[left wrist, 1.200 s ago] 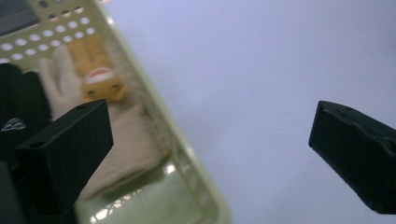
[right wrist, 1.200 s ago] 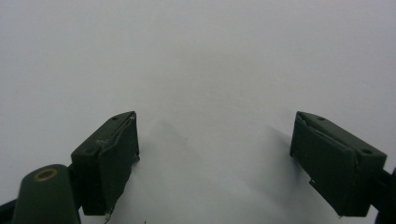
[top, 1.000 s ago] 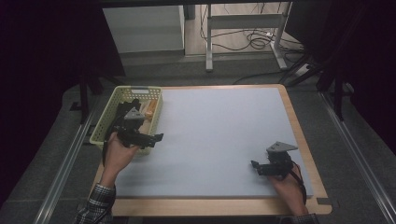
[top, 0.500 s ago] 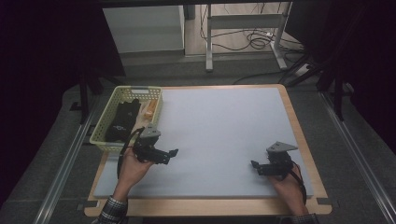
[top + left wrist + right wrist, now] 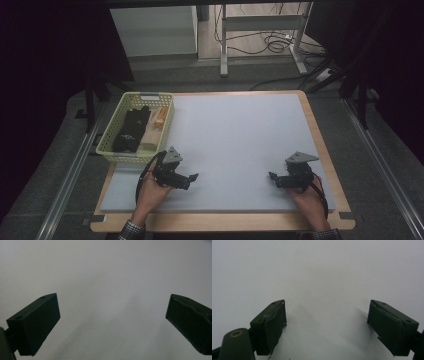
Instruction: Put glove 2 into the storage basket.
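Right now both grippers sit low over the pale grey-blue foam mat (image 5: 240, 145), each held in one of the person's hands. The left gripper (image 5: 192, 177) points toward the right gripper, its long axis running roughly along the near edge of the mat, slightly turned away from the person. In the left gripper view its jaws stand wide apart with nothing but bare mat between them (image 5: 112, 315). The right gripper (image 5: 272, 176) points back at the left one, its long axis likewise lying along the near edge; in the right gripper view its jaws are also spread wide and empty (image 5: 327, 317). The two are well apart, tips facing each other across bare mat.

Behind the left gripper, away from the person and a little to its outer side, stands a pale yellow-green plastic mesh basket (image 5: 116, 149), its long axis running away from the person. Inside it lies a black, bulky object (image 5: 131, 131) stretched along the basket's length, and beside it, on the side nearer the middle of the mat, a light tan piece (image 5: 148, 137) and a small orange block (image 5: 161, 116). The basket's near rim is just beside the left gripper's grey three-cornered plate (image 5: 173, 155).
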Available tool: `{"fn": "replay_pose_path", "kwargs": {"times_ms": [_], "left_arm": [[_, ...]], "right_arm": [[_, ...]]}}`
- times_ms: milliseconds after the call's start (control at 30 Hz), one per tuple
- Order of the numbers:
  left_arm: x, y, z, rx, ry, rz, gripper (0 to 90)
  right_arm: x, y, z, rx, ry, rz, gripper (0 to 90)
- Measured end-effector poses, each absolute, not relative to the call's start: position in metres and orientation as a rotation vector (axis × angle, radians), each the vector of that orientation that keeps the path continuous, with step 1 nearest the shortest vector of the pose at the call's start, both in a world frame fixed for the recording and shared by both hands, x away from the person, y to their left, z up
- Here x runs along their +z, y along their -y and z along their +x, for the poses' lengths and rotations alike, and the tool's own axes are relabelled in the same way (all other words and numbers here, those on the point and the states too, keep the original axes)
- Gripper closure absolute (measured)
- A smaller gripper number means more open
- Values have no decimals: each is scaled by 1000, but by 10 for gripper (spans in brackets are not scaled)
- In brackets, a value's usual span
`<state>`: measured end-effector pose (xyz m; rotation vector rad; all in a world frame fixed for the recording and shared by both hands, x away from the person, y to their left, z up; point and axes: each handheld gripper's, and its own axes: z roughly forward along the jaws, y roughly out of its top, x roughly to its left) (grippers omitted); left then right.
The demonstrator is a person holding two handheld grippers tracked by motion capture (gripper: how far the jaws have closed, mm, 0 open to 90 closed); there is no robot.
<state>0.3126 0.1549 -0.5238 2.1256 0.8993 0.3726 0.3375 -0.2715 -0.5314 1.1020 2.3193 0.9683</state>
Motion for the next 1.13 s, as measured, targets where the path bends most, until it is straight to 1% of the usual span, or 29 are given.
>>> {"fn": "replay_pose_path", "kwargs": {"times_ms": [133, 500, 833, 1133], "left_arm": [[-535, -153, 313, 368, -904, 2149, 0], [-548, -146, 314, 369, -909, 2215, 0], [-550, -147, 316, 328, -930, 2215, 0], [-550, -146, 316, 330, -933, 2220, 0]], "right_arm": [[-531, 271, 338, 969, -2319, 1102, 151], [-531, 271, 338, 970, -2319, 1101, 151], [-531, 271, 337, 969, -2319, 1102, 151], [-532, 271, 337, 969, -2320, 1101, 151]]}}
